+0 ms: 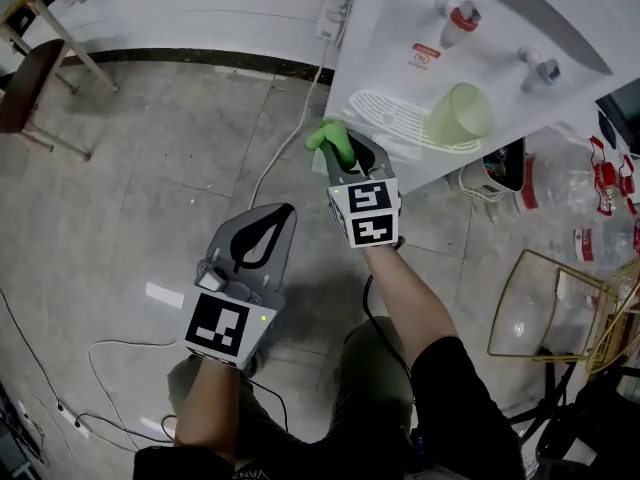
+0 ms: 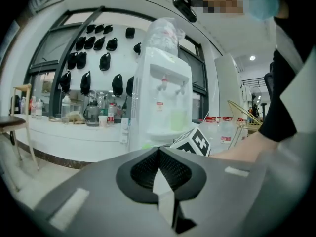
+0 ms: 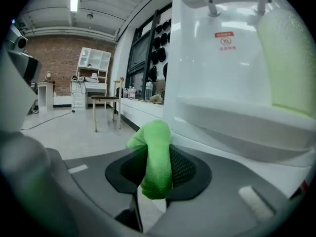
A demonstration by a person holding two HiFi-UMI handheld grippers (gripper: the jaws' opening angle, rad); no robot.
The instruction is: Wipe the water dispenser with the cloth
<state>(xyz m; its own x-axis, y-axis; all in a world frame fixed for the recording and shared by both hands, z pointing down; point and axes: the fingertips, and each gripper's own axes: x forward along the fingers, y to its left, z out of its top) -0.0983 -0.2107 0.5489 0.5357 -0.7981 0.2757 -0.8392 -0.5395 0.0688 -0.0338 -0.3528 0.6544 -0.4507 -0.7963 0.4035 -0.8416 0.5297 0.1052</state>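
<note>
Right gripper (image 1: 340, 158) was clamped on the green cloth (image 3: 155, 157), near the dispenser (image 1: 470, 58) front but not touching it. Cloth looked soft, light and floppy, best pinched mid-fold. Its bunched end poked past the jaws toward the dispenser, long axis along them. Left gripper (image 1: 272, 226) was closed, empty, apart.

Gold wire rack (image 1: 560, 264) sits off to the side near some plastic bottles (image 1: 590, 183), white cable (image 1: 283, 146) snakes across the tiled floor (image 1: 150, 188).
</note>
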